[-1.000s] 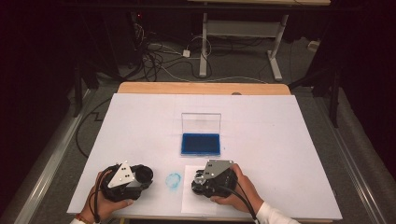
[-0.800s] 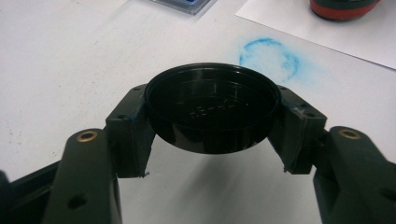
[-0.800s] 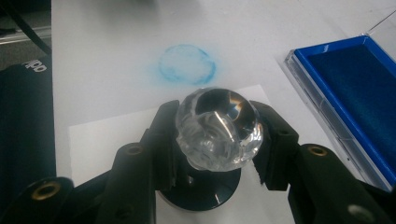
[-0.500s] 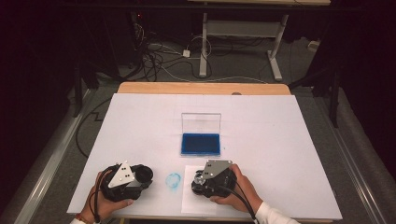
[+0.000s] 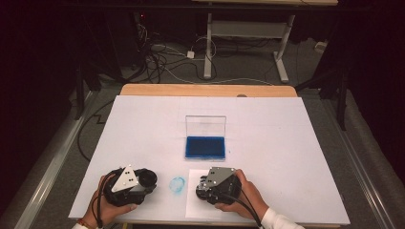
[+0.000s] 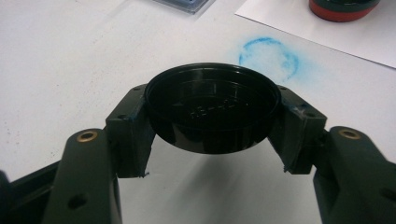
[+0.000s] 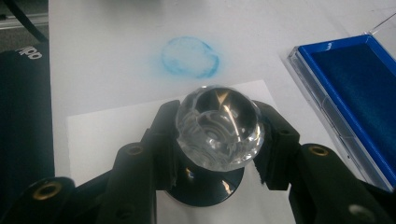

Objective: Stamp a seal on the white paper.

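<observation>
A: Right gripper view has the right hand-held gripper (image 7: 215,140) pinching the stamp (image 7: 218,127) by its clear knob, its base resting on the paper sheet (image 7: 107,128). Stamping step, I'd judge.

B: And the left hand-held gripper (image 6: 212,123)?

A: Clamped around the black cap (image 6: 212,112), held just above the bench (image 5: 286,124), left of the blue smudge (image 5: 177,184).

B: Next move?

A: Probably a straight lift, then recapping; cap and base must line up.

B: Room?

A: The open ink pad (image 5: 205,147) sits just beyond the sheet; the near edge is close. Open bench lies right and far.
</observation>
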`<state>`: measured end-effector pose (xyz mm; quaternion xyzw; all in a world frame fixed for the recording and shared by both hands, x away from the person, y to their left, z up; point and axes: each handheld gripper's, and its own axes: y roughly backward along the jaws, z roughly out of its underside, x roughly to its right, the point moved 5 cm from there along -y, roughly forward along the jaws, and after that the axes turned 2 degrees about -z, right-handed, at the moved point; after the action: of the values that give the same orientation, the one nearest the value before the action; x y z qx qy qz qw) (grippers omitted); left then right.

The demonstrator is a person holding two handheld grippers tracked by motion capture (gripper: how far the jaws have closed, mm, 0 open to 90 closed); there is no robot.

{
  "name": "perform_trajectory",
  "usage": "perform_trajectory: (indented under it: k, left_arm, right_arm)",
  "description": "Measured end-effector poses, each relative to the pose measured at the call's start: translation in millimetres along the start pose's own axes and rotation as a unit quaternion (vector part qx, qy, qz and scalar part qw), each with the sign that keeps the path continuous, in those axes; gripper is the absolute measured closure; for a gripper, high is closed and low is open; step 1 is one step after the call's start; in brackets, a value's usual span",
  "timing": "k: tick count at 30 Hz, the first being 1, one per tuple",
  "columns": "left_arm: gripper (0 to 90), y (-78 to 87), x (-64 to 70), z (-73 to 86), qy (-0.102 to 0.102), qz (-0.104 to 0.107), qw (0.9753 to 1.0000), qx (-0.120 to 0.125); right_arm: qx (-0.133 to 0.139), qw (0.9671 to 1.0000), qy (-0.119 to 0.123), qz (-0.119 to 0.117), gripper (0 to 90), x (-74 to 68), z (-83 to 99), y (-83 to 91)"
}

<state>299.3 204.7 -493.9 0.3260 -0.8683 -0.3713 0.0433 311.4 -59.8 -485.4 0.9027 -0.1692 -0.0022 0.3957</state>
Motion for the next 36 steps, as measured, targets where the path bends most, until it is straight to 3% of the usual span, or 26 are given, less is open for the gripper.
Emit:
perform_trajectory:
  k: [26,31,36]
  left_arm:
    - [36.5,-0.5,1.0,0.3,-0.002,0.002,1.0,-0.002]
    - [36.5,-1.5,1.5,0.4,-0.003,0.003,1.0,-0.004]
    - [36.5,-2.0,1.6,0.2,-0.003,0.004,1.0,-0.005]
  right_arm:
    - [0.008,0.9996,-0.02,-0.02,57.2,6.8,5.3,0.4]
    - [0.001,1.0,-0.001,-0.006,57.3,1.2,3.6,-1.1]
    - [-0.002,1.0,0.002,-0.003,57.3,0.3,3.6,-1.2]
